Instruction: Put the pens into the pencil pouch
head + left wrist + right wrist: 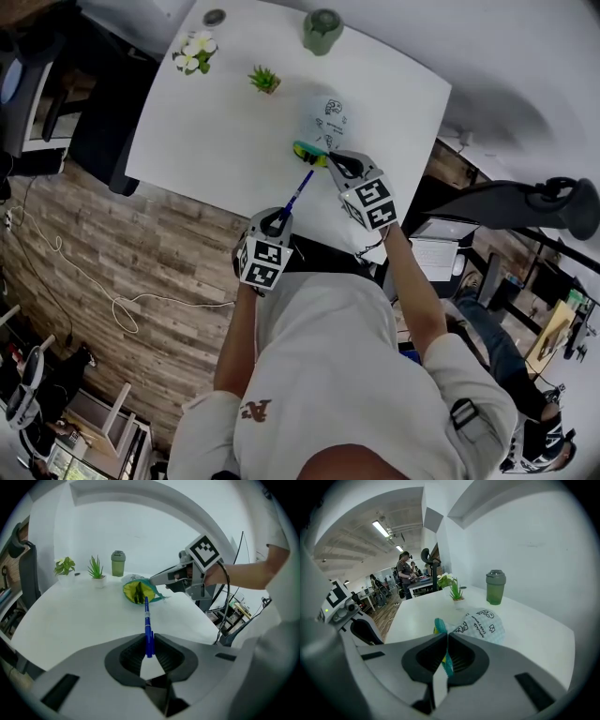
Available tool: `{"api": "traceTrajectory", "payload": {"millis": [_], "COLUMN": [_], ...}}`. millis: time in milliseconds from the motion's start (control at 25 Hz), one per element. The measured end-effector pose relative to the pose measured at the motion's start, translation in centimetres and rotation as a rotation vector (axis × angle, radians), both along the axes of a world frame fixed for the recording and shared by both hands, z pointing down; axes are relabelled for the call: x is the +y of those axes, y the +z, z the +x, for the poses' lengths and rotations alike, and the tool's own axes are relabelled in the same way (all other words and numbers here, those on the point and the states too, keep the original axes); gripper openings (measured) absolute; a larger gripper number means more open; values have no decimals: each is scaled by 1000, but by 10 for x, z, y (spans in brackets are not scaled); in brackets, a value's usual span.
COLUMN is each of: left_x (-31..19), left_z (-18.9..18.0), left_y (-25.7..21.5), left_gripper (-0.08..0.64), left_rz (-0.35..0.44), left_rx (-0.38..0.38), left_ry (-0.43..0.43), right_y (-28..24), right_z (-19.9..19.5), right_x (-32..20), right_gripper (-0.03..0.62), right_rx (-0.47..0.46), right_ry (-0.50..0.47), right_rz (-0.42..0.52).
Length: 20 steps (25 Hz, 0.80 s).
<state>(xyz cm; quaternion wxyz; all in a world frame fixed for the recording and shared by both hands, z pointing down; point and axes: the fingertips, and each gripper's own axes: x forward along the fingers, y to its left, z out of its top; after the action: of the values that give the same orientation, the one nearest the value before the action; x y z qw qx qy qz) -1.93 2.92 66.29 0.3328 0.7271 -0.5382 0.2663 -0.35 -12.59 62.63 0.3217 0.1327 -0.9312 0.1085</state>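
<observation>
Left claw (149, 641) shut on the tail of a blue pen (147, 620), its tip pointing to 12 o'clock at the pouch (138, 592) on the tabletop (70, 616). Right claw (446, 644) pinches the pouch's teal rim. Best to slide the pen straight in, with the rim held taut. Left gripper view looks into the yellow mouth; right gripper view shows only the printed outside.

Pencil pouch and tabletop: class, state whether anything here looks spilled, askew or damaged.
Nothing stands out. The right gripper pinches the pencil pouch by its teal edge, holding its mouth open. The left gripper grips a blue pen aimed at that mouth. The green cup and two small plants stand upright on the white table, with no spills.
</observation>
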Motion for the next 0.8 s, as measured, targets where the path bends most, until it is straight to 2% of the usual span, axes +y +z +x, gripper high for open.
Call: {"api": "traceTrajectory", "payload": {"millis": [240,800], "left_x": [-19,-98], "left_z": [-19,-31], "left_y": [-2,-3], "left_gripper": [52,52], "left_rz": [13,49], "left_rx": [15,27], "left_ry": [-10,108], "right_y": [-1,-6], "right_z": [-8,-19], "right_x": [6,8], "right_gripper": [12,12], "right_rx": [0,6], "right_ry": [18,127], "right_rz": [-13,-41]}}
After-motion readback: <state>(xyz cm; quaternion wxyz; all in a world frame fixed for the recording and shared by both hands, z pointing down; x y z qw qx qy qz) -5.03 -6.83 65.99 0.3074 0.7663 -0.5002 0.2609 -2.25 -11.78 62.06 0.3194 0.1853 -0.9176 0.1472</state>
